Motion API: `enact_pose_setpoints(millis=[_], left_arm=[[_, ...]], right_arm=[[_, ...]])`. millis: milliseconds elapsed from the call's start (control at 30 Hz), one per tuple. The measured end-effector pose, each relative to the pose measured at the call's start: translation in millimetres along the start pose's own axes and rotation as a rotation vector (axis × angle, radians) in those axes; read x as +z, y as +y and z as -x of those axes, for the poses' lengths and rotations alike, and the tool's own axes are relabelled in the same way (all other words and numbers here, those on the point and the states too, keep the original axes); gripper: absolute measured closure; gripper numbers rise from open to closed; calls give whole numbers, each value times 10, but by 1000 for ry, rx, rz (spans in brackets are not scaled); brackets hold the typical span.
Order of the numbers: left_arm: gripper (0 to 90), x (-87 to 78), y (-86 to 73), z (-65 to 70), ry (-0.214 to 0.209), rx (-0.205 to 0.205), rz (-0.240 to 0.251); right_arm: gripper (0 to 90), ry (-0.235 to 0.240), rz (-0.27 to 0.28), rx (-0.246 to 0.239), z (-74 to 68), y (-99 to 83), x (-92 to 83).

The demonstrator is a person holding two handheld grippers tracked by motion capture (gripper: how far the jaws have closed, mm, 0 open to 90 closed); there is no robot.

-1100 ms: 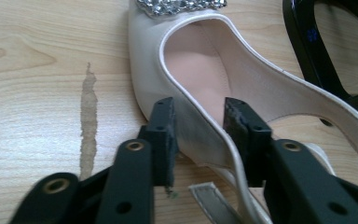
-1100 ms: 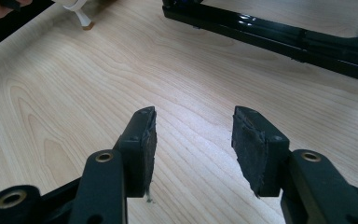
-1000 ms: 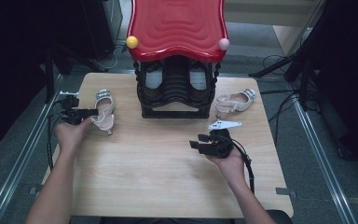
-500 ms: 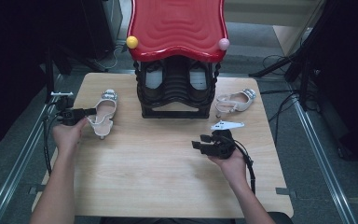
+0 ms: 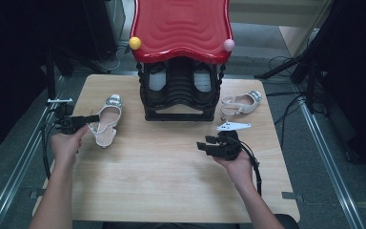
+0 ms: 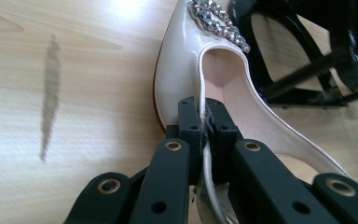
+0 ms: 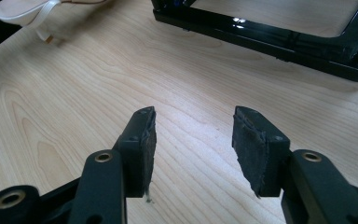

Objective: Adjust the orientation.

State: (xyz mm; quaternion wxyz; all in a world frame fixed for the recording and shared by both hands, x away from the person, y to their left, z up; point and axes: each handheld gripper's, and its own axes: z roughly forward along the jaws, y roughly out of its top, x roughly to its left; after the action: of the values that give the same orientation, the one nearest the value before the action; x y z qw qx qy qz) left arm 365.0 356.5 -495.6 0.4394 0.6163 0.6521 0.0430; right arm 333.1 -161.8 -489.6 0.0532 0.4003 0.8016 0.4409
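A: While the left tool [image 6: 204, 122] pinches the side rim of the left-hand cream heeled sandal [image 5: 106, 120], how would you enter that item?

B: Item one: cream sandal with a rhinestone band [image 6: 216, 21] at the toe. It is gripped at the upper edge, the pads pressed together on the thin rim with nothing else between them. It sits toward the left of the worktop [image 5: 162, 186], just beside the rack's left side, toe pointing away from the person. Whether its heel rests on the wood or hangs just clear, I cannot tell.

A: And the second sandal?

B: Item two: matching cream sandal [image 5: 240, 103], on the worktop to the right of the rack, untouched. No tool is on it.

A: The rack itself?

B: Item three: black shoe rack [image 5: 180, 93] with a red wavy top [image 5: 181, 26], a yellow knob [image 5: 135, 43] and a pink knob [image 5: 228, 45] at its front corners. Some footwear seems to sit on an upper tier, but it is too dark to catalogue.

A: The right tool?

B: Right tool [image 7: 193, 140]: jaws spread, empty, over bare wood in front of the rack, well apart from both sandals.

A: Progress, then?

B: As I judge it, early. One sandal is secured in a grip but not yet placed on the rack; the other is not yet picked up. Both placements remain.
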Motion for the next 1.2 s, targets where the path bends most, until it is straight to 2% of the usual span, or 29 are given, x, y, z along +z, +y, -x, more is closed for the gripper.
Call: enact_pose_setpoints(millis=[567,633,733,900,1000,1167,1200], left_arm=[[873,-278,-441,372,-59,60,-30],[872,-261,-483,415,-96,50,-40],[872,-230,-528,500,-115,57,-47],[871,-145,-572,649,-135,99,-86],[871,-74,-593,736,-162,111,-103],[870,94,-604,931,-201,173,-149],[870,122,-605,960,-211,172,-152]], right_arm=[[500,34,8,-10,10,132,114],[500,34,7,-12,10,145,130],[499,34,4,-12,12,154,148],[499,33,1,-11,5,154,157],[498,31,2,-8,8,151,150],[493,16,-12,-14,-6,120,120],[494,12,-4,-14,-10,104,107]])
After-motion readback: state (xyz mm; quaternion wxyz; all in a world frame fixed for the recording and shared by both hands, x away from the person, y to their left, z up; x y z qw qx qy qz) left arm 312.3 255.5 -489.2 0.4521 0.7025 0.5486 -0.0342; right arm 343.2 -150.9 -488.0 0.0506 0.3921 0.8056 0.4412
